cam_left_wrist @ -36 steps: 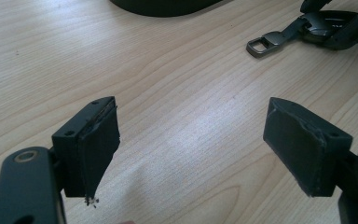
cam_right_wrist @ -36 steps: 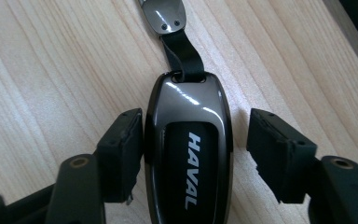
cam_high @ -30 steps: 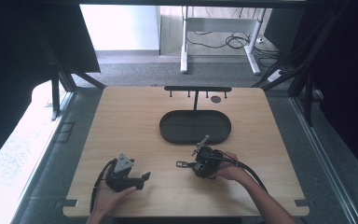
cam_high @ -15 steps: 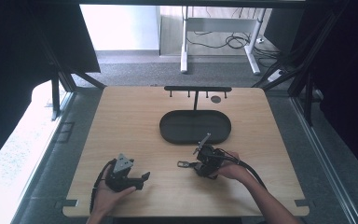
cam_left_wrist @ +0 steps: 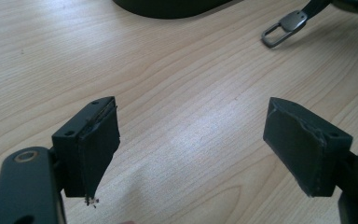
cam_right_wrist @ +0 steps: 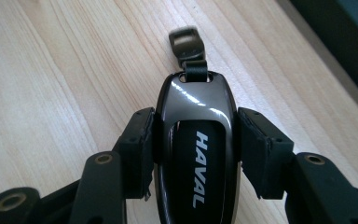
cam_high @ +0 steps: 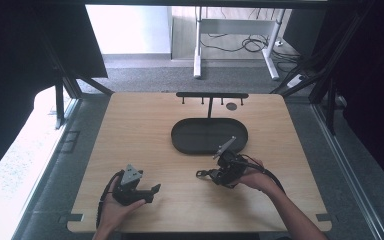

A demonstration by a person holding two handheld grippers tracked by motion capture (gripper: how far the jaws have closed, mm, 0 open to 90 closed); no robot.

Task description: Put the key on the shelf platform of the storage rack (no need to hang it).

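Going left to right, the left gripper [cam_high: 141,190] has stayed put near the table's [cam_high: 130,130] front edge over the last second, its jaws spread wide over bare wood, while the right gripper [cam_high: 215,174] has edged slightly right and towards the person, clamped by its two jaws on the sides of a glossy HAVAL car key fob [cam_right_wrist: 196,140] held just above the tabletop. With the fob's metal clip [cam_right_wrist: 187,44] pointing ahead, I judge the carry is under way. Beyond it lie the dark oval tray [cam_high: 209,136] and, at the far edge, the black hook rack [cam_high: 211,95]; nothing stands between.
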